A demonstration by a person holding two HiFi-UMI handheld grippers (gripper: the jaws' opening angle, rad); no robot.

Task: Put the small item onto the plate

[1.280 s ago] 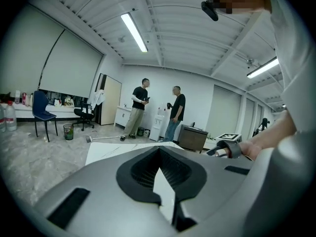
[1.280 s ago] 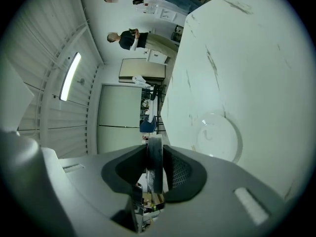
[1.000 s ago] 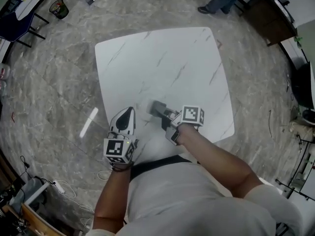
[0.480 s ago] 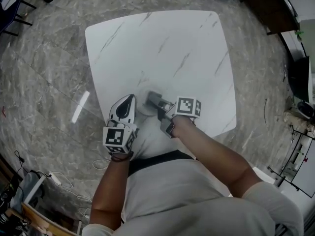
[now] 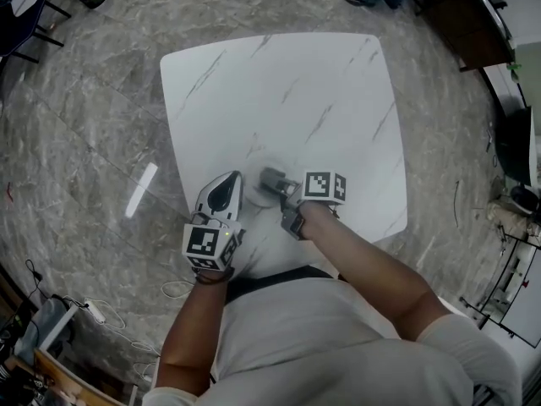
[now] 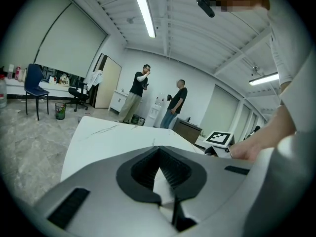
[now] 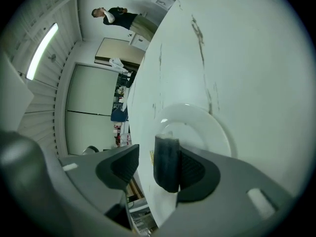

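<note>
1. Near the person's edge of the white marble-patterned table point(image 5: 279, 83), both grippers sit side by side, with the left one just beside the work and taking no part in it.
2. Close by lies the white plate point(image 7: 210, 125). The right gripper view shows it directly beyond that gripper's jaws.
3. The left gripper point(image 6: 159, 152) has its jaws pressed together with nothing between them, and only tabletop shows past the tips.
4. The right gripper point(image 7: 157, 158) has just been opening its jaws, which now stand released. One pad is well clear of the item and the other still lies against its side.
5. The small item point(image 7: 167, 164), a dark, stubby cylinder, stands between those parted jaws, over the plate's inner area. Its lower end is hidden by the jaw, so I cannot tell whether it already rests on the plate.
6. The change reads as the letting-go step, so the placement looks nearly done. What probably remains is drawing the right gripper back without dragging or tipping the item, which could topple off the pad it leans on.
</note>
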